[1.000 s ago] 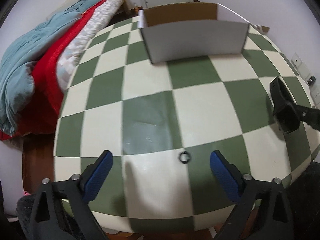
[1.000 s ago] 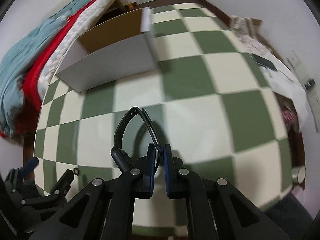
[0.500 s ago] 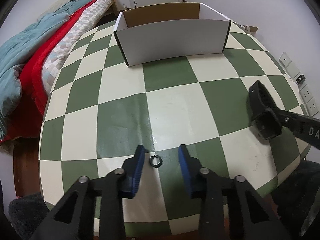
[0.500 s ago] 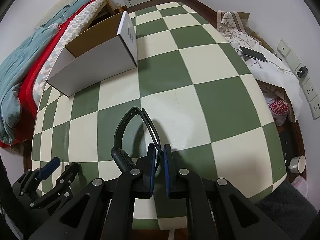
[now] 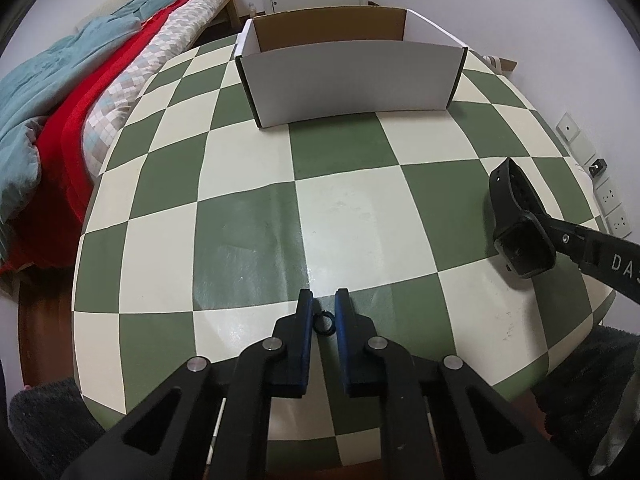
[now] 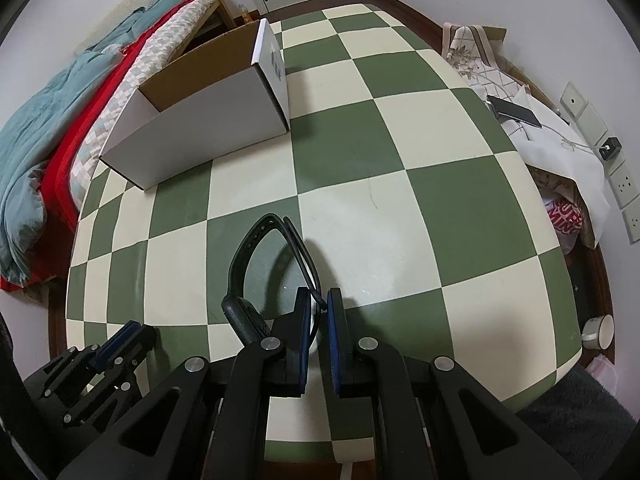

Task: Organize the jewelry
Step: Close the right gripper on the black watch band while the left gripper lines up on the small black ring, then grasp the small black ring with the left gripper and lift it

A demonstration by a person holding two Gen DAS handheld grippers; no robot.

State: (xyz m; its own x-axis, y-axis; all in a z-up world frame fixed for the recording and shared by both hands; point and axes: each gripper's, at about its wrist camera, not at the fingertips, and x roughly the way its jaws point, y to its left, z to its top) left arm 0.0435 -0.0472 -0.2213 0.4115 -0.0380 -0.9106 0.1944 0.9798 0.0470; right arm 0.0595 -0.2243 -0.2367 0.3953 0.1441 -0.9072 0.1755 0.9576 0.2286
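My left gripper (image 5: 323, 312) has its 2 fingers pinched around the small black ring (image 5: 324, 323) on the checkered table (image 5: 248, 240), while my right gripper (image 6: 318, 308) is clamped on the black watch (image 6: 244, 312) strap, short of the white box (image 5: 352, 76).

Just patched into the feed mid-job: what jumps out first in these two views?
The green-and-cream checkered table fills both views, with an open white box at its far side. The left gripper has its fingers on either side of a small black ring at the near edge. The right gripper is shut on a black watch by its strap.
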